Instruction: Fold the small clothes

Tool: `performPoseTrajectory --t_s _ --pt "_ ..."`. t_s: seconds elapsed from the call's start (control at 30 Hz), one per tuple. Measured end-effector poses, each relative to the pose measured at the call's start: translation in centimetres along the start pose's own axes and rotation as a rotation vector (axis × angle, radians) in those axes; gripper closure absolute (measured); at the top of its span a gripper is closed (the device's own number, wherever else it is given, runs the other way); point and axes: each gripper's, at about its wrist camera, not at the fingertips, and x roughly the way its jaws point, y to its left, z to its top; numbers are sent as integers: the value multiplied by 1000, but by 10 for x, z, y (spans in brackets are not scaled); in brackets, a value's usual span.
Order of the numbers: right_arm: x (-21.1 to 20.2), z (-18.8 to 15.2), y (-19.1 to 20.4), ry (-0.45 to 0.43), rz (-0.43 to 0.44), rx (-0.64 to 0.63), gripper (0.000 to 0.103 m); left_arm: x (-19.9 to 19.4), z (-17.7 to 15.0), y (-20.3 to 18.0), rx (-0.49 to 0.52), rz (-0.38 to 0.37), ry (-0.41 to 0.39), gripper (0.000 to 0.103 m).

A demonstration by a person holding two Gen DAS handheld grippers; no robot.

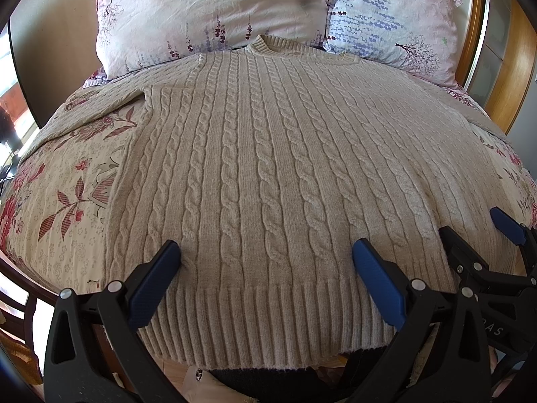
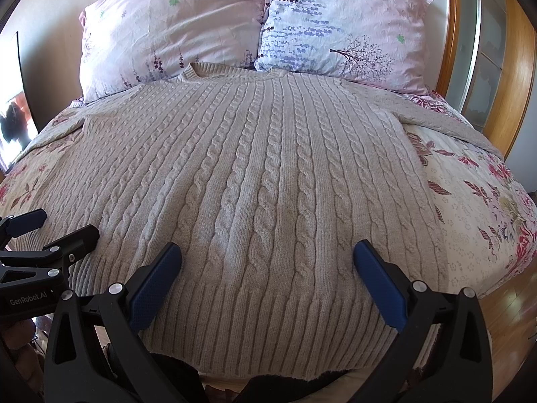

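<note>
A beige cable-knit sweater (image 1: 268,154) lies flat and face up on the bed, collar toward the pillows, ribbed hem toward me, sleeves spread out to both sides. It also fills the right wrist view (image 2: 261,174). My left gripper (image 1: 266,252) is open, its blue-padded fingers spread above the hem on the sweater's left half. My right gripper (image 2: 267,252) is open above the hem on the right half. Each gripper shows in the other's view: the right one (image 1: 476,231) at the right edge, the left one (image 2: 63,228) at the left edge. Neither holds cloth.
The bed has a floral cover (image 1: 67,181). Two pillows (image 1: 208,10) (image 1: 392,23) lean at the head. A wooden bed frame and cabinet (image 2: 510,77) stand to the right. The hem hangs over the bed's near edge; wooden floor (image 2: 513,288) shows at the right.
</note>
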Motion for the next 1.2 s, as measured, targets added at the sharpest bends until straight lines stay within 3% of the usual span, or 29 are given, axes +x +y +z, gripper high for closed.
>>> performPoseTrajectory --t_s 0.2,0.43,0.6,0.73,0.9,1.07,1.2 --pt "2 1 -1 12 16 -23 1 3 1 2 6 1 3 2" --pt "6 1 -12 -38 138 -131 1 4 7 -1 46 5 -16 2" --pt "10 15 -26 -18 177 -107 1 12 29 -2 86 12 -17 2" --pt "9 48 -67 -56 177 30 1 17 54 0 100 14 -34 2" --pt "19 97 -159 -87 118 297 1 25 89 3 73 -18 -54 2" --pt "53 123 -257 -26 44 616 31 33 113 12 -5 -146 -62 2" --pt "76 121 -311 3 22 825 44 30 131 18 12 -198 -38 2"
